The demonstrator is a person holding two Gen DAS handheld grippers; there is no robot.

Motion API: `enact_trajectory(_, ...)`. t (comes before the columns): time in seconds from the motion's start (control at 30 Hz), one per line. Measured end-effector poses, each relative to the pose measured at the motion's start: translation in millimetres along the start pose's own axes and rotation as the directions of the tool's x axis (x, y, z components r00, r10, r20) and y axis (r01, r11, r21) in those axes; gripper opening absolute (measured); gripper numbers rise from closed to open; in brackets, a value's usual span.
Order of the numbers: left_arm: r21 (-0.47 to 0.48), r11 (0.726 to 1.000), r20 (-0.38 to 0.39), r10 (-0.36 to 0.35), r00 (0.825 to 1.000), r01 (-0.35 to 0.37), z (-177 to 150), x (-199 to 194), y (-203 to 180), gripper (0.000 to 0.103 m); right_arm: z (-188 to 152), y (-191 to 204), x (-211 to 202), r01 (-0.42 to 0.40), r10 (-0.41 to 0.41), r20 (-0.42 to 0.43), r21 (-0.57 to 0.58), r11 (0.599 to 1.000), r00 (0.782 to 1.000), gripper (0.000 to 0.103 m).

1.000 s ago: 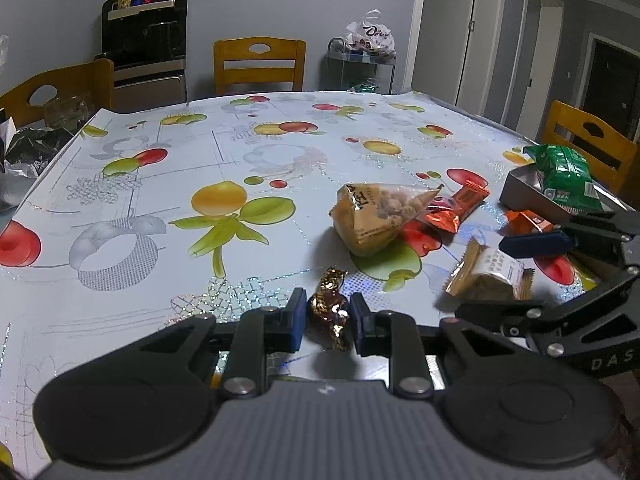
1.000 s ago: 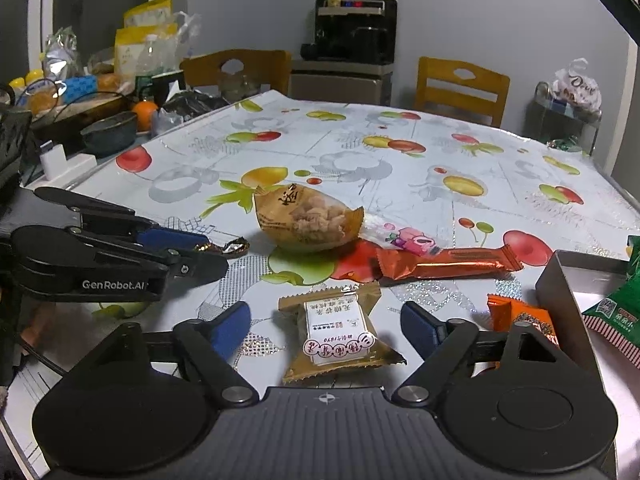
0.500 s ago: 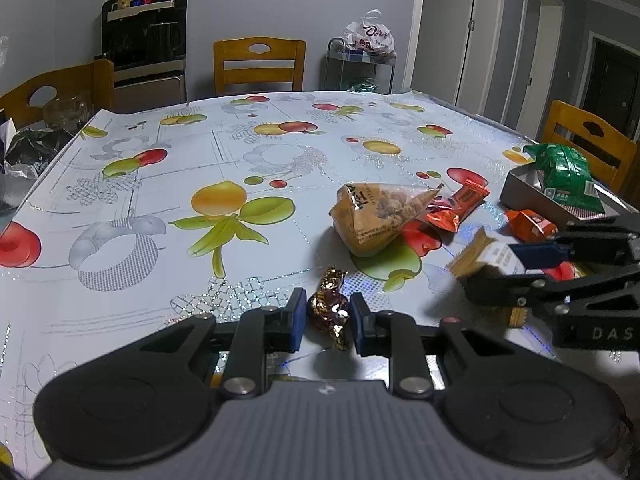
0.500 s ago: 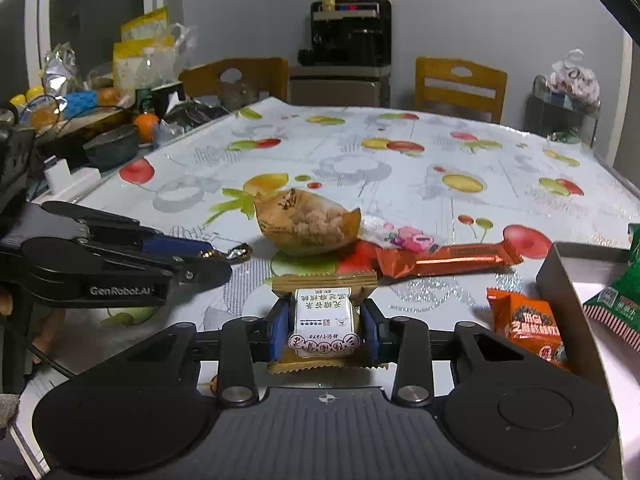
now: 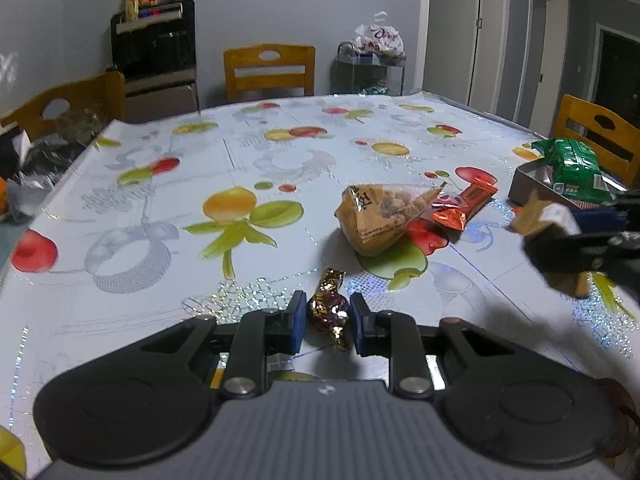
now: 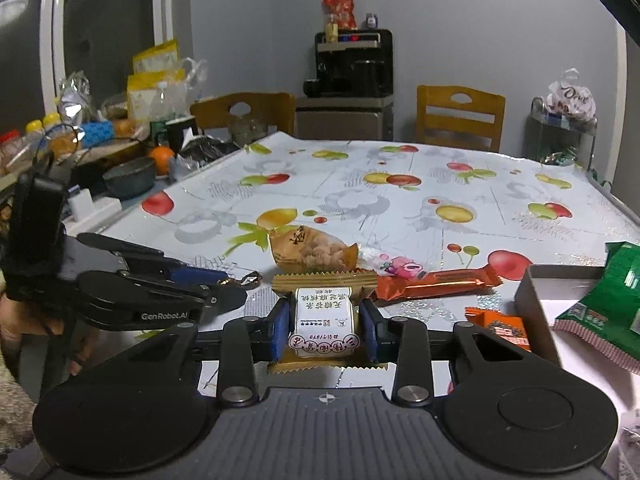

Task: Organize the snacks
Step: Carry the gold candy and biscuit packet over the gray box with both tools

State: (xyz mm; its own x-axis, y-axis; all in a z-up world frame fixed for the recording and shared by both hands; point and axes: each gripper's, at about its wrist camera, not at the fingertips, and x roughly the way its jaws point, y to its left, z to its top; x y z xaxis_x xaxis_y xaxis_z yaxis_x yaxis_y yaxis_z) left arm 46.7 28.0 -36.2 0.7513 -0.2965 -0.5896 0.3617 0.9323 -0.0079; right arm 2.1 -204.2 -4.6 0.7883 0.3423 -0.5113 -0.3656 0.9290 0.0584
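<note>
Right tongs (image 6: 324, 328) have just closed on the tan pastry packet (image 6: 323, 320), lifting it; tray (image 6: 532, 292) at three o'clock awaits. Left tongs (image 5: 325, 320) pinch a foil candy (image 5: 328, 312).

Brightness: dim indoor light with a cool grey cast in both wrist views.
Glare: small glints sparkle on the glossy fruit-print tablecloth (image 5: 280, 160), thickest just ahead of the left gripper (image 5: 325, 318).
Shadows: soft dark patches lie on the tablecloth under the right gripper (image 5: 560, 236) and under the triangular snack bag (image 5: 380, 216).
Blur: the right gripper and its tan packet (image 5: 536, 214) smear in the left view.
Distortion: fisheye bends the door frames (image 5: 476, 32) and darkens the corners.
Focus: the tan packet's label reads sharp in the right view.
</note>
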Motion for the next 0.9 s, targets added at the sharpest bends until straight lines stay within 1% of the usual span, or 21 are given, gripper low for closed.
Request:
enact_trajectory(0.1,0.012,1.000,0.019,0.004,1.000,-0.004,0.0,-6.7,-4.9,0.021,0.9,-4.3,-9.1,0.000,0.000,0.012,0.000,1.000,1.000,0.038)
enact_trajectory(0.2,0.002,1.000,0.027,-0.001,1.000,0.001,2.1,-12.4,-7.8,0.021,2.3,-9.3,-17.1,0.002,-0.002,0.032,-0.002,1.000,1.000,0.038)
enact_trajectory(0.27,-0.018,1.000,0.033,-0.022,0.999,0.023,5.5,-17.9,-9.0,0.021,2.6,-12.4,-21.8,0.004,-0.004,0.043,-0.005,1.000,0.999,0.038)
enact_trajectory(0.33,-0.034,0.998,0.056,-0.055,0.997,0.057,10.8,-26.8,-11.0,0.021,3.0,-15.7,-25.1,0.003,-0.003,0.052,-0.001,1.000,0.999,0.038)
enact_trajectory(0.47,0.002,0.998,0.101,-0.060,0.993,0.060,23.9,-42.4,-23.1,0.021,3.4,-20.3,-31.2,-0.002,0.002,0.067,0.001,1.000,0.998,0.038)
enact_trajectory(0.63,0.045,0.994,0.140,-0.108,0.984,0.103,38.0,-57.7,-44.2,0.021,4.9,-27.1,-41.6,0.003,-0.003,0.091,-0.002,1.000,0.996,0.038)
enact_trajectory(0.9,0.116,0.984,0.144,-0.154,0.978,0.138,48.8,-59.4,-77.4,0.021,6.3,-44.6,-60.3,0.030,-0.032,0.124,0.017,0.999,0.992,0.038)
